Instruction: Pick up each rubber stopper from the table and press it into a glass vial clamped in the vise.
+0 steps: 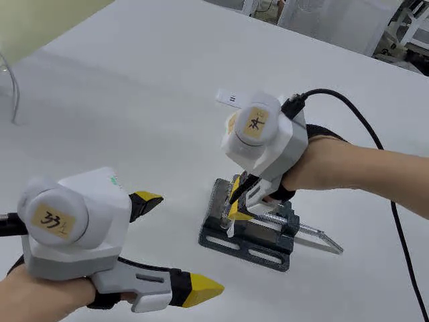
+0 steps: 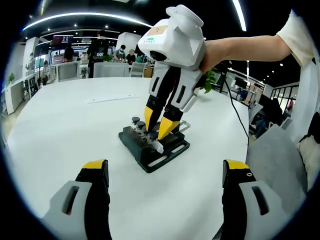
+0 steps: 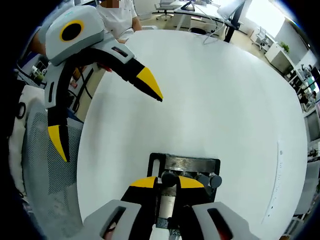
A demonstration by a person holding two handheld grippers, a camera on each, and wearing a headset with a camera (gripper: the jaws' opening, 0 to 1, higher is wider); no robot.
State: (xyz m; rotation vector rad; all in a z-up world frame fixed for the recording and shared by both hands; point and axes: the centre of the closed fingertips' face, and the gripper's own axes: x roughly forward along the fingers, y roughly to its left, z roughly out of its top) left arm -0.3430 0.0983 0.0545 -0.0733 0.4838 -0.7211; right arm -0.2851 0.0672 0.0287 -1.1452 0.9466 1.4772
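Two hand-held grippers: one in each of the person's hands, both white with yellow-tipped black jaws, above a white tabletop.
Right hand-held gripper: points down over the vise, jaws drawn narrow; in its own view the yellow tips sit on either side of a dark rubber stopper, pinching it.
Left hand-held gripper: held low and well apart from the vise, jaws spread wide with nothing between them.
Vise: dark metal, standing on the tabletop, its screw handle pointing away to one side.
Glass vial: clear, upright in the vise directly under the right jaw tips.
Other stoppered vials: a short row of dark caps along the vise jaws, just beside the one being gripped.
Writing, left unit: tan sticker with handwritten "33" and one more stroke I cannot read.
Writing, right unit: tan round sticker bearing a single hand-drawn character, not legible to me.
Paper strip: white, flat on the tabletop beyond the right unit, two short dark marks on it, too small to read.
Cable: black, running from the right unit across the forearm.
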